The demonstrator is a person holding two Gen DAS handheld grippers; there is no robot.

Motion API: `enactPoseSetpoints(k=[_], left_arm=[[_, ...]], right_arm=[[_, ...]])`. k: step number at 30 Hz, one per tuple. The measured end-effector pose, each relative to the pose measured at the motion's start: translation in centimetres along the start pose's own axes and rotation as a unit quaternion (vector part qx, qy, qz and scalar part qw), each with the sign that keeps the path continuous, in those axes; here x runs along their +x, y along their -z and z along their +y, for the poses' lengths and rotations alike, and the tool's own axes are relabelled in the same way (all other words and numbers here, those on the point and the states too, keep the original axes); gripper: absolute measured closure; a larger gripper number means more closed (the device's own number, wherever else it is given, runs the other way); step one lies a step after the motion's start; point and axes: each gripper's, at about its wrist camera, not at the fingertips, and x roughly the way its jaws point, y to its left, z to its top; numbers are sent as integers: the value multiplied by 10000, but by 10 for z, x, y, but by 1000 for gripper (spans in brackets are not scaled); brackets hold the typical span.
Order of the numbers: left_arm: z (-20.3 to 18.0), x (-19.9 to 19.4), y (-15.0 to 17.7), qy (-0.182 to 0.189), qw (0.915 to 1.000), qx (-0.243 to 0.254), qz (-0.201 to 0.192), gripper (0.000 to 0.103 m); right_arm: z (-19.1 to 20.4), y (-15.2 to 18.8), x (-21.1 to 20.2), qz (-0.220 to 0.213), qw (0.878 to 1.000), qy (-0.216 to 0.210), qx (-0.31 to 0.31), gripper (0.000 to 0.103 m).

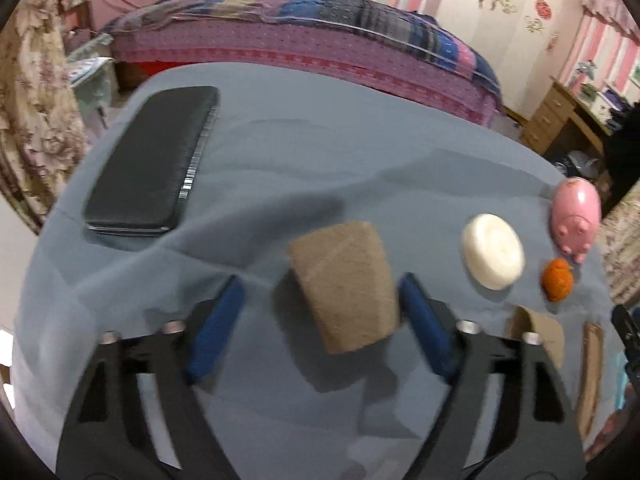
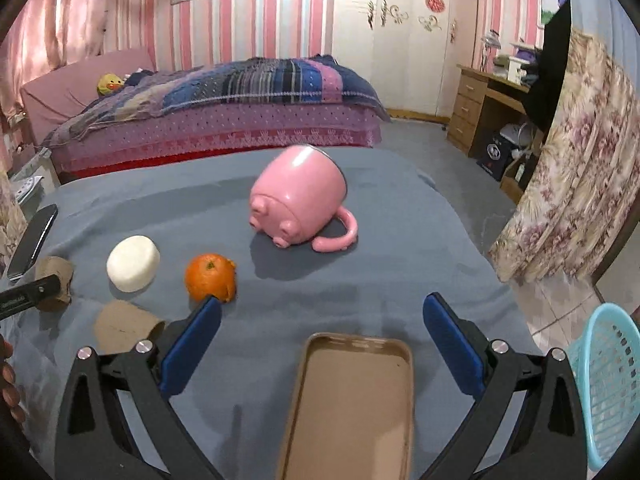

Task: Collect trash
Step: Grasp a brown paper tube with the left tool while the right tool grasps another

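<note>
- While both tools hang over the grey-blue cloth (image 1: pixel 320 152), the left gripper (image 1: pixel 320 300) stands with its blue pads spread wide, a brown cardboard tube (image 1: pixel 346 284) lying between them at the centre of the left wrist frame; the right pad is just beside the tube, contact unclear
- Upper left of that frame holds a black case (image 1: pixel 152 160), lying flat
- To the right sit a white round bar (image 1: pixel 493 256), an orange peel (image 1: pixel 557 279) and a pink pig mug (image 1: pixel 576 212) tipped on its side
- A second, flattened cardboard piece (image 1: pixel 538 332) lies at the lower right, partly hidden behind the gripper's arm
- Seen from the right wrist, the right gripper (image 2: pixel 322 312) is also spread wide and holds nothing; a shallow tan tray (image 2: pixel 352 400) lies at bottom centre between its arms
- Its left pad tip appears just beside the orange peel (image 2: pixel 210 276); contact cannot be told
- A light-blue basket (image 2: pixel 604 384) shows at the lower right edge, off the cloth
- A bed (image 2: pixel 224 120) fills the background
</note>
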Motion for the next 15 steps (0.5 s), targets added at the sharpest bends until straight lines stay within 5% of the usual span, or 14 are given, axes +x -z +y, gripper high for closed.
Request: enactPoseSetpoints(k=[3,9,15], left_arm=[[-10,-3,2,211,9995,217,40,56],[-17,-18,1,-173,9982,566,-75,58],[16,-35,-6,-587,9975,391,-54,58]], right_arm=[[6,1,-2,-58,9999,-94,-95,4],[23,5,-4,-10,9986,-508,-158,4],[57,8,1,97,9958,-841,-360,4]])
